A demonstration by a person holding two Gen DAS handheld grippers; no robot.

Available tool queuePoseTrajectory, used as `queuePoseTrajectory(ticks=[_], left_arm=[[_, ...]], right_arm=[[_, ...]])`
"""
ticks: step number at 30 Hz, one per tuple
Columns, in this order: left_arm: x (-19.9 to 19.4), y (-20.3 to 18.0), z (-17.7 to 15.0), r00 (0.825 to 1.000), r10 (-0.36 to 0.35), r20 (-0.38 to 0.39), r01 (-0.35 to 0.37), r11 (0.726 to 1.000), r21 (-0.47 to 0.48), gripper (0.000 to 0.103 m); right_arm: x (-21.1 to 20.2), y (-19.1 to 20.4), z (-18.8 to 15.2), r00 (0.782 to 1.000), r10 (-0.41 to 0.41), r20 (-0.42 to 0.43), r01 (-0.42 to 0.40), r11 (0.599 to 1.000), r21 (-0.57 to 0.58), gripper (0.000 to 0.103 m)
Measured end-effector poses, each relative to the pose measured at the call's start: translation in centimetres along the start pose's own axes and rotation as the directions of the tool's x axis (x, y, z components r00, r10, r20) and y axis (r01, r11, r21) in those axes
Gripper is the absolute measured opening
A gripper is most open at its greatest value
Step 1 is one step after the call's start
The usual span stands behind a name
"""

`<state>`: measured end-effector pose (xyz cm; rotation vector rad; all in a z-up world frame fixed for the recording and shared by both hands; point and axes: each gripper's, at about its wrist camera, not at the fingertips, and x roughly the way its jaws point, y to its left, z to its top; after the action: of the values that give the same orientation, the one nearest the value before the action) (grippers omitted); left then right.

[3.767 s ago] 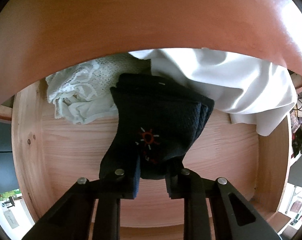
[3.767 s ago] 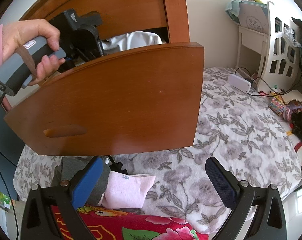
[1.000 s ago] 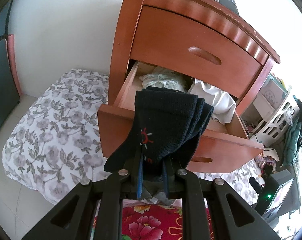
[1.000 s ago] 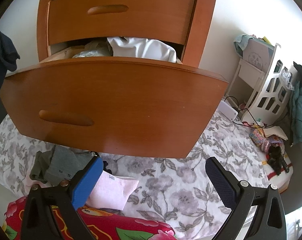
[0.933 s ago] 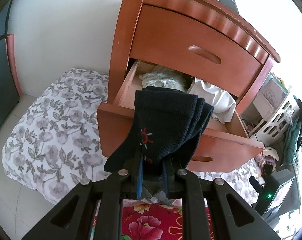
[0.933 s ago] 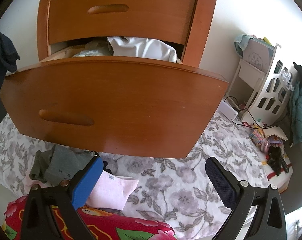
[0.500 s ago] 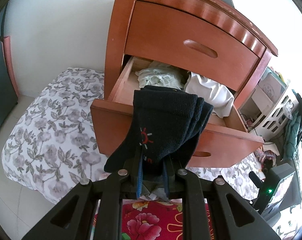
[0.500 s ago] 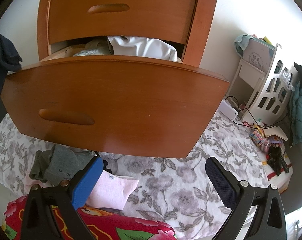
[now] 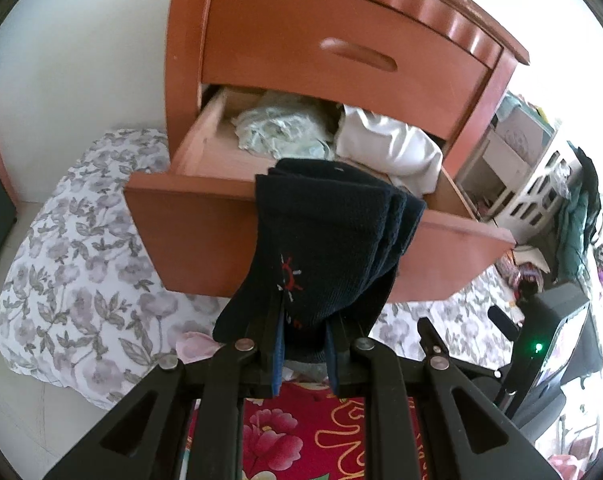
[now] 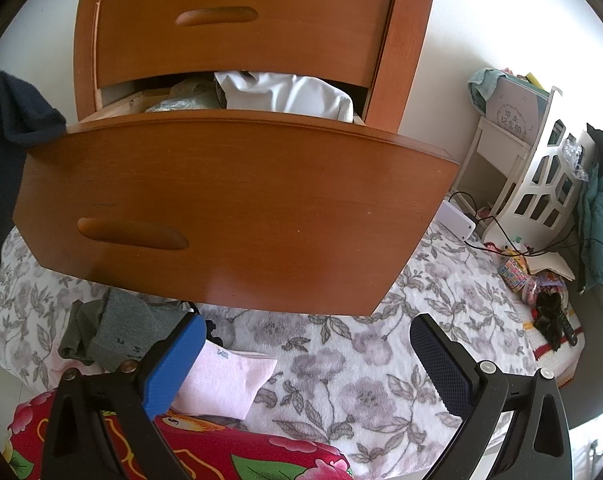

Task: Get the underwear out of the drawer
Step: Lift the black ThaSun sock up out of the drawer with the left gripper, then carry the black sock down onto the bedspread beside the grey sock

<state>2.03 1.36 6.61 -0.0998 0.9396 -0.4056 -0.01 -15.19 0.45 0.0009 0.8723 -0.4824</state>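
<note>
**Trainee:** Socks or underwear, whatever that dark bundle was, how should I have carried it off?

**Coach:** From the left wrist view, your left gripper [image 9: 303, 364] was clamped on the lower end of the navy garment [image 9: 325, 248], blue pads pinching the cloth, the folded body standing up beyond the fingers. It hung in front of the open drawer [image 9: 189, 232], clear of the drawer's front panel, no longer inside. You needed to keep that pinch firm and, I'd judge, swing it away from the drawer toward the flowered bedspread [image 9: 73, 264] below it, then lower before letting go. Loose layers could have slipped out otherwise.

**Trainee:** And what was left in the drawer?

**Coach:** A pale lacy piece [image 9: 281, 128] at its back, a white cloth [image 9: 389, 148] spilling over its right side.

**Trainee:** The right wrist view?

**Coach:** Your right gripper [image 10: 305, 364] stood wide apart, holding nothing, below the drawer front. The navy garment showed only at the drawer's left corner. A grey garment [image 10: 117, 332] and a pink piece [image 10: 221, 380] already lay on the bedspread beneath the drawer, beside the left pad.
</note>
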Motion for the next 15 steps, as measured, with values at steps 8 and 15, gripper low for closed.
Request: queuePoseTrajectory(ticks=[8,15], left_arm=[[1.9,-1.6,-1.0,0.995,-0.033,-0.089,0.040,0.997,0.069,0.018],[4.6,-2.7,-2.4,0.980,-0.028,-0.197,0.052,0.992,0.119,0.018]], right_arm=[[0.0,0.0,0.0,1.000,0.000,0.000,0.000,1.000,0.000,0.103],[0.0,0.0,0.0,1.000,0.002,-0.002,-0.002,1.000,0.002,0.103]])
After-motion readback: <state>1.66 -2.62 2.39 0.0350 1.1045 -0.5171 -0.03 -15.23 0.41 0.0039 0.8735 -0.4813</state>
